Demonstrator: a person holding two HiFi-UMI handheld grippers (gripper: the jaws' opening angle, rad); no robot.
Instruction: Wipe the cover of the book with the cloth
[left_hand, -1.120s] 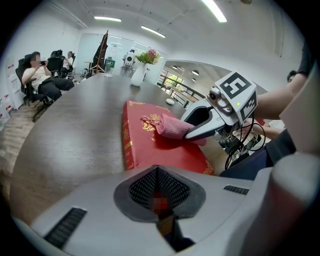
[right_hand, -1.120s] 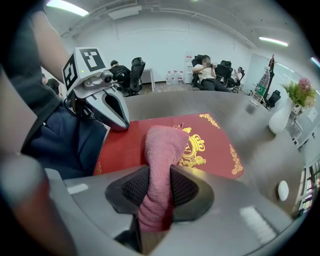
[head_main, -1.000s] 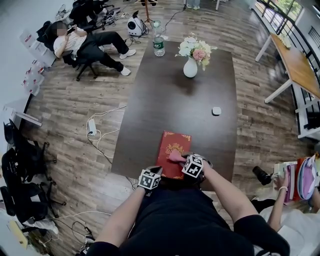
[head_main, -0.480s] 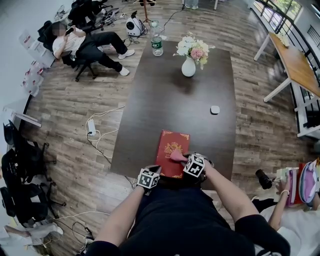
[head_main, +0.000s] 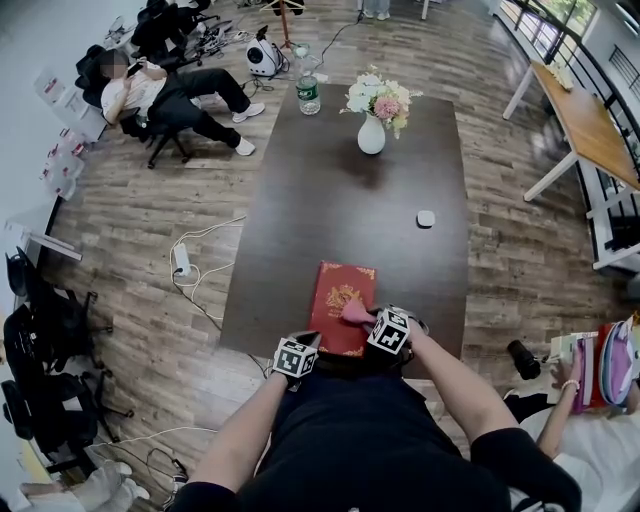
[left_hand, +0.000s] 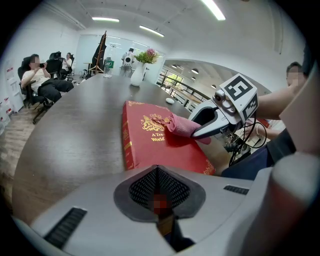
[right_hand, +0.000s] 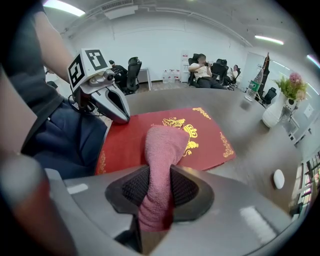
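- We clamp the cloth (right_hand: 163, 148) tight in our R gripper (head_main: 364, 319), on the book (head_main: 338, 288); it hides pt of the title.
- Our L gripper (head_main: 310, 343): jaws together, empty, by book's near edge; contact w/ book unclear.

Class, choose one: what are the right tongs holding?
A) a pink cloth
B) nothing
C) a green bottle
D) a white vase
A: the right gripper view shows the right tongs shut on the pink cloth, whose free end lies on the red book.
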